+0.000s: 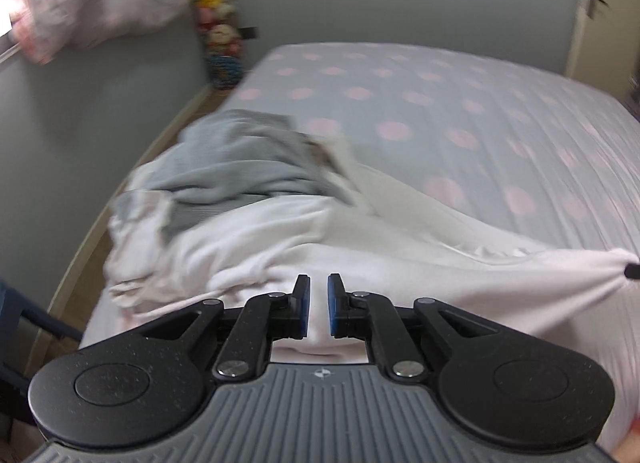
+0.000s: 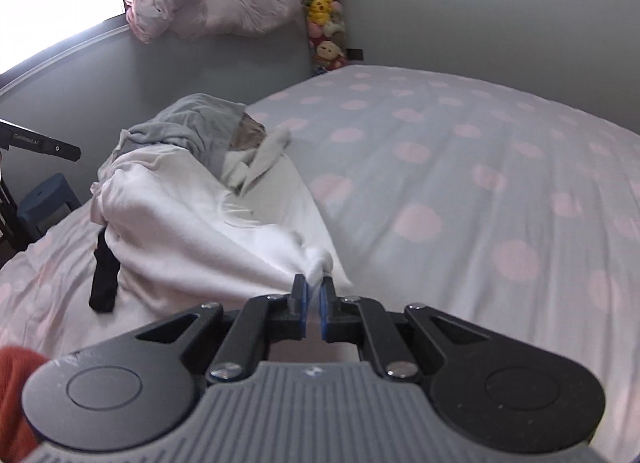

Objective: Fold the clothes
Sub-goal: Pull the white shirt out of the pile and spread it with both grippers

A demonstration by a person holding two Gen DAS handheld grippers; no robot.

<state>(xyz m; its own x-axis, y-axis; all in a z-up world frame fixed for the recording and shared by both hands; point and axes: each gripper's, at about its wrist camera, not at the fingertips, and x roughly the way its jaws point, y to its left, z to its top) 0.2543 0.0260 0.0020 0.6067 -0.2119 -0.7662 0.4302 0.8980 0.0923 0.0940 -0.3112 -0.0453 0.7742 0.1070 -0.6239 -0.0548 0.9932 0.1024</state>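
A white garment point(image 1: 360, 231) lies crumpled on the spotted bed point(image 1: 480, 123), and a grey garment point(image 1: 240, 159) is heaped on its far end. My right gripper point(image 2: 314, 283) is shut on a bunched corner of the white garment point(image 2: 180, 223), which pokes out past its tips. In the left wrist view that same right gripper point(image 1: 631, 272) pulls the cloth taut at the right edge. My left gripper point(image 1: 319, 283) hovers over the white cloth with a narrow gap between its blue pads. White fabric shows through the gap, and nothing is visibly pinched. The grey garment point(image 2: 192, 119) tops the pile.
A narrow black item point(image 2: 103, 275) hangs at the pile's left side. A rolled pink bundle point(image 2: 216, 3) rests on the window sill beside a column of plush toys point(image 2: 324, 11). A blue stool point(image 2: 44, 199) and a black lettered bar point(image 2: 36, 141) stand left of the bed point(image 2: 480, 163).
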